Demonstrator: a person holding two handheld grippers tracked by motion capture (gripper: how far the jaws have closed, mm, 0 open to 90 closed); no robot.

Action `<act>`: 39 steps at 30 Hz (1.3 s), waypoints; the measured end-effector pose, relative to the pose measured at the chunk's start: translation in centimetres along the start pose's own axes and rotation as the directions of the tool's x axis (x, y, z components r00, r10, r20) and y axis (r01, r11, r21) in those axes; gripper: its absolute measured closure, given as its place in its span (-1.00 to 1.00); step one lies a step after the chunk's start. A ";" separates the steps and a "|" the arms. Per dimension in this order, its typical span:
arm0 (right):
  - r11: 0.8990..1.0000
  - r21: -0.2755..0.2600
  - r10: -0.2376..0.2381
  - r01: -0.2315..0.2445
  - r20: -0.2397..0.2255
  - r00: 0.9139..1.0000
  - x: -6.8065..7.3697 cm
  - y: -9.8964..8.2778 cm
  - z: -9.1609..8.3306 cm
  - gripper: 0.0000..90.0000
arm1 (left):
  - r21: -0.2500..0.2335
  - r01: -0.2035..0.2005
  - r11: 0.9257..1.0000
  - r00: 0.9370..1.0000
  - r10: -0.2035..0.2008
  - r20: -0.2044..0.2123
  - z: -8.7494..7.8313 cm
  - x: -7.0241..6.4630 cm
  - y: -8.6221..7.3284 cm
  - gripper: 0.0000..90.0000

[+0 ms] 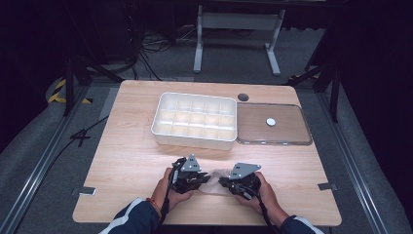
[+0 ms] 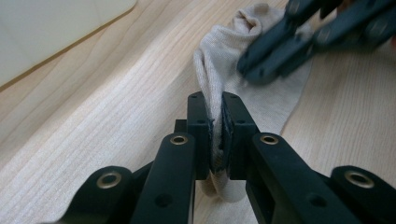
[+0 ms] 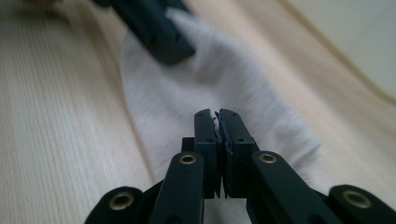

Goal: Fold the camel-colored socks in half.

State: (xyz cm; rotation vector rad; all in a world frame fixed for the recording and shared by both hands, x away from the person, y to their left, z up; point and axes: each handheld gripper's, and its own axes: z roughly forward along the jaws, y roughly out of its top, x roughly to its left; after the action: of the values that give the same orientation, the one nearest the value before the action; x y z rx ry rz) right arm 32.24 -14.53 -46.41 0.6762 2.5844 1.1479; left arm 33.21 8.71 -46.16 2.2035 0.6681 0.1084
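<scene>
Left gripper view: sock (image 2: 219, 70) between clamped jaws.

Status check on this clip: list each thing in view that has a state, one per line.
left gripper: shut on sock
right gripper: shut, over the sock; whether it pinches fabric is unclear
sock: bunched, lying on the table
divided box: open, compartments empty
lid: off, flat beside the box

High view: above the near edge, facing forward and down, far enough to take in the whole table (image 1: 136, 161). Gripper views: low, close, along their jaws. All three share the sock (image 2: 219, 70) and tabletop.
</scene>
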 end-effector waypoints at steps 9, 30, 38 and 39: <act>0.999 0.041 0.000 -0.002 0.050 0.999 -0.4 -0.1 1.1 0.98 | -0.007 0.009 1.000 1.000 -0.009 0.005 -0.1 0.0 0.3 0.85; 0.999 -0.044 -0.002 0.004 0.027 1.000 -1.0 1.0 1.5 0.77 | -0.040 0.013 0.999 1.000 -0.014 -0.017 -1.0 0.2 1.0 0.86; 0.999 -0.032 0.022 -0.020 0.061 0.998 -3.3 -0.7 -2.0 0.68 | -0.038 0.019 0.999 1.000 -0.020 -0.019 -0.9 0.2 1.1 0.85; 1.000 -0.011 0.016 -0.015 0.059 0.998 -3.3 -1.0 -2.0 0.67 | -0.033 0.014 0.999 1.000 -0.015 -0.022 -0.9 0.2 1.1 0.85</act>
State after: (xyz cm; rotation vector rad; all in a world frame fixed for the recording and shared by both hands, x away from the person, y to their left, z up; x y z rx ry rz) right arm 34.05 -18.02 -45.71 0.7180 2.5273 1.1278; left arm 33.59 8.83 -44.73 2.1679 0.6896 0.1354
